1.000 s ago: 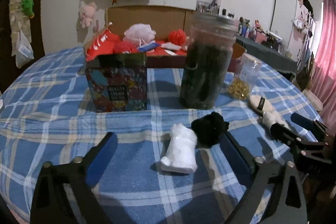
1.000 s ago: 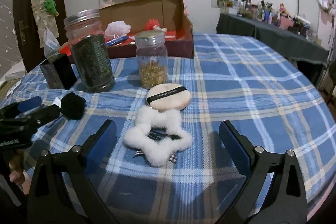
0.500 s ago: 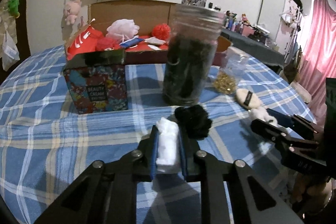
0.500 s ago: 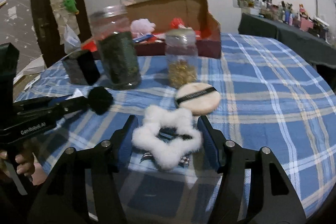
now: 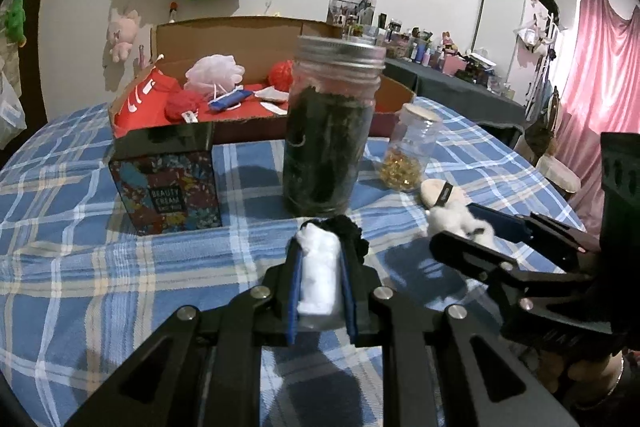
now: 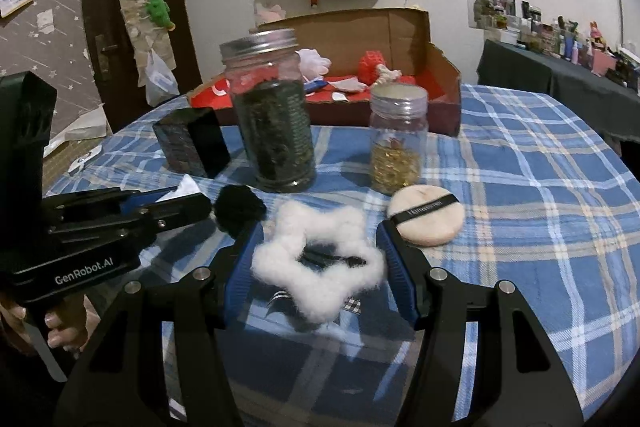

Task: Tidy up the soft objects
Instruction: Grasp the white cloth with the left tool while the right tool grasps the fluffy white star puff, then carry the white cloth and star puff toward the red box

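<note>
My left gripper (image 5: 320, 247) is shut on a small white cotton wad (image 5: 318, 275), which stands up between the blue pads. A black pompom (image 5: 352, 231) lies on the blue checked tablecloth just behind its tips. In the right wrist view, my right gripper (image 6: 318, 233) is shut on a fluffy white star-shaped hair clip (image 6: 320, 291), one pad pressing each side. The left gripper (image 6: 188, 201) comes in from the left there, beside the black pompom (image 6: 240, 207). A round beige powder puff (image 6: 426, 215) lies just right of the star. From the left wrist, the right gripper (image 5: 472, 231) shows at the right.
An open cardboard box (image 6: 400, 39) with red and pink soft things stands at the back of the table. In front of it are a tall jar of dark contents (image 6: 272, 123), a small jar of gold bits (image 6: 396, 147) and a dark patterned carton (image 5: 168, 187). A hand (image 6: 60, 323) holds the left gripper.
Both grippers went from wide open to shut: the left closed on the white wad, the right on the fluffy star. Both views have tilted a little since then.
</note>
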The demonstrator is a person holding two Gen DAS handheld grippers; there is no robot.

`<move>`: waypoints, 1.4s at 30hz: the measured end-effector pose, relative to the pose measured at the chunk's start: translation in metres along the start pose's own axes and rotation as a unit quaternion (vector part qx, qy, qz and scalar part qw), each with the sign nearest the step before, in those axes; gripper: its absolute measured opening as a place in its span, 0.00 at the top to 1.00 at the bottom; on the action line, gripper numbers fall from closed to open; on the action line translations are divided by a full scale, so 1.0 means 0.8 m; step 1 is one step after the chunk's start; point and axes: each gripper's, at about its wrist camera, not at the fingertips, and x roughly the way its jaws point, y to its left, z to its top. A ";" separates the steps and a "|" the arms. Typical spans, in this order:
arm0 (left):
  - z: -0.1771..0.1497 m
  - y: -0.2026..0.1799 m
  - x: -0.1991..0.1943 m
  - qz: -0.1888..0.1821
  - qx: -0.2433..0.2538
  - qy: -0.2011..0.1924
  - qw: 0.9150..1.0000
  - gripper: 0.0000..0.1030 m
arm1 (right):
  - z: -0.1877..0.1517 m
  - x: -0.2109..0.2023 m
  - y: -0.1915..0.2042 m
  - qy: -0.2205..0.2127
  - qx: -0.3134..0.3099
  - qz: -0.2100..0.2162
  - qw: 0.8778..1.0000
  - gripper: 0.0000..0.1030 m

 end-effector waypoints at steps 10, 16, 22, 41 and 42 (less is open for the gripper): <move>0.008 -0.004 -0.006 -0.011 0.011 -0.010 1.000 0.82 | 0.011 0.005 0.010 -0.004 -0.007 0.017 1.000 0.44; 0.008 -0.006 -0.007 -0.013 0.014 -0.010 1.000 0.82 | 0.010 0.009 0.012 0.001 -0.009 0.019 1.000 0.44; 0.007 -0.005 -0.006 -0.012 0.011 -0.009 1.000 0.82 | 0.009 0.008 0.008 0.001 -0.006 0.014 1.000 0.44; 0.001 0.087 -0.030 0.056 -0.039 0.003 0.998 0.82 | 0.009 -0.015 -0.064 0.013 0.035 -0.053 0.998 0.44; 0.001 0.095 -0.031 0.062 -0.043 0.005 0.997 0.82 | 0.011 -0.015 -0.069 0.015 0.039 -0.055 0.998 0.44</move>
